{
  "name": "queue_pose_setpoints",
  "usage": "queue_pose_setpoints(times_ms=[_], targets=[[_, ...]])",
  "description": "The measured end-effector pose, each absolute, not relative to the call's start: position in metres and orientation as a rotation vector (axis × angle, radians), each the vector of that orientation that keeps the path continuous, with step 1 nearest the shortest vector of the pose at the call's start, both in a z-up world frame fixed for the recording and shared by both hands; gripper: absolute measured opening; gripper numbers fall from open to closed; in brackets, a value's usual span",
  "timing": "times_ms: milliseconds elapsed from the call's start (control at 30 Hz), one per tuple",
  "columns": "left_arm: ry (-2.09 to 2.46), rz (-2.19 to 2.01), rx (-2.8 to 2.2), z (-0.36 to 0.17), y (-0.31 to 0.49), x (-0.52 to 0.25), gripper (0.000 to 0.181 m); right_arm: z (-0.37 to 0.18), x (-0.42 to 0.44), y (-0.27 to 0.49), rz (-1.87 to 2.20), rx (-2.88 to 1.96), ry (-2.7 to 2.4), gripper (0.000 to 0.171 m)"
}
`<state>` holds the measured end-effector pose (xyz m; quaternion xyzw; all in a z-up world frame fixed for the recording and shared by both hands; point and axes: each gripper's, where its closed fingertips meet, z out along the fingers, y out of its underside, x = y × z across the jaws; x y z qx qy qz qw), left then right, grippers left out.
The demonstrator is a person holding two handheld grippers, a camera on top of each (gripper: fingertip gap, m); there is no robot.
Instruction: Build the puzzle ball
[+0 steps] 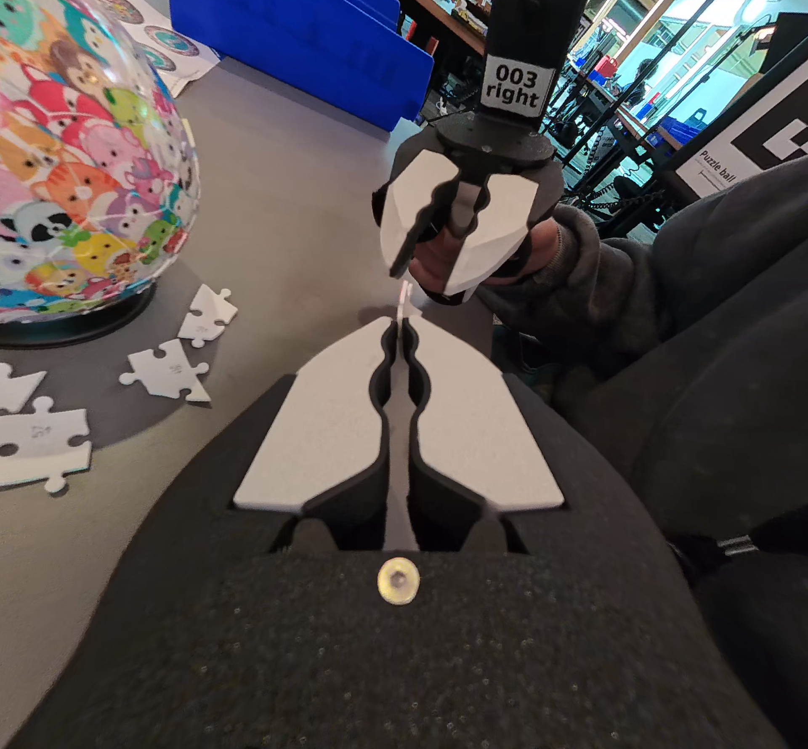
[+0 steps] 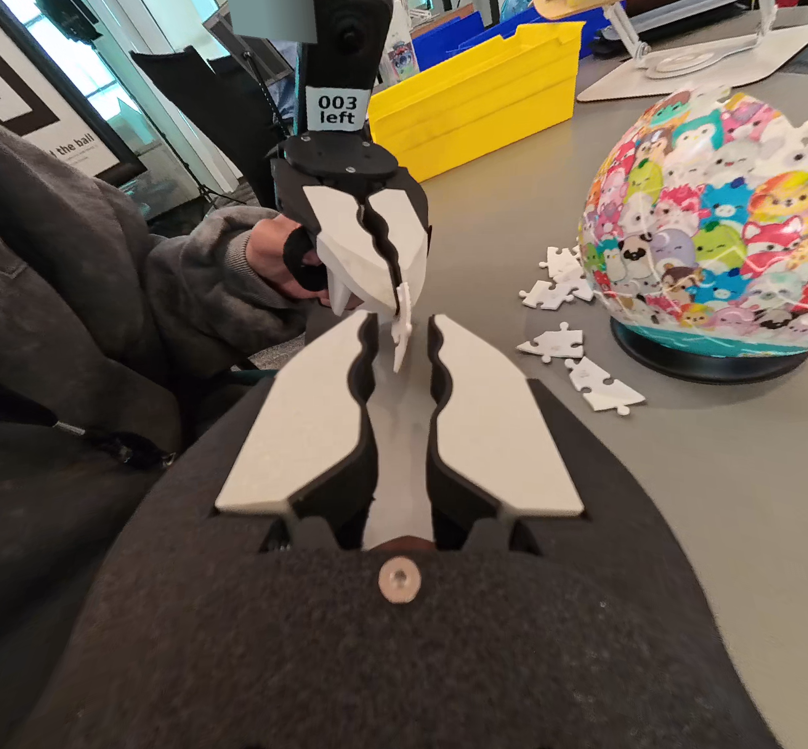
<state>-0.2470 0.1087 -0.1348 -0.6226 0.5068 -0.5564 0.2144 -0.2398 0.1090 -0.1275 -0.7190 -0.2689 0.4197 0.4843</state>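
- Between the two wrist cameras, just above the grey table (image 2: 503, 221), the left gripper (image 1: 400, 328) is clamped on a white puzzle piece (image 2: 403, 326), held edge-on at its fingertips.
- The right gripper (image 2: 402, 326) stands spread, its fingers on either side of that piece and not touching it.
- Near the ball's foot lie loose pieces (image 1: 168, 371), white backs up, well apart from the grippers.
- The puzzle ball (image 2: 704, 238) sits on a dark round base (image 2: 699, 363); its glossy shell is crowded with bright cartoon animals, and the top is unfinished, with a jagged open edge.
- Only the left wrist view shows a blue bin (image 1: 288, 24) and printed sheets behind the ball.
- Only the right wrist view shows a yellow bin (image 2: 476, 98) and a white stand (image 2: 682, 59) farther back.
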Motion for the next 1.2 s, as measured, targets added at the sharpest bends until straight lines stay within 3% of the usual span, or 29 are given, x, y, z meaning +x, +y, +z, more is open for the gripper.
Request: queue_pose_setpoints(times_ms=[200,500,567,633,900,1067,1200], targets=[[1.439,-1.532,-1.714,-0.136,0.104,-0.244,0.002,-0.137,-0.239,0.105,0.978,-1.799,-0.703,0.002],[1.44,-1.478,-1.7,-0.137,0.104,-0.242,0.004,-0.136,-0.233,0.103,0.865,-1.81,-0.728,0.002],[1.411,-1.397,-1.713,-0.138,0.112,-0.245,0.023,-0.128,-0.226,0.104,0.839,-1.779,-0.724,0.002],[1.37,-1.336,-1.686,-0.133,0.121,-0.251,0.029,-0.111,-0.213,0.111,0.808,-1.72,-0.714,0.002],[1.291,-1.058,-1.585,-0.084,0.192,-0.271,0.043,-0.037,-0.135,0.218,0.464,-1.714,-0.912,0.002],[1.374,-0.884,-1.686,-0.081,0.275,-0.257,0.042,-0.082,-0.141,0.302,0.604,-1.826,-1.2,0.002],[1.409,-0.997,-1.753,-0.083,0.329,-0.23,0.042,-0.075,-0.162,0.333,0.88,-1.637,-1.166,0.002]])
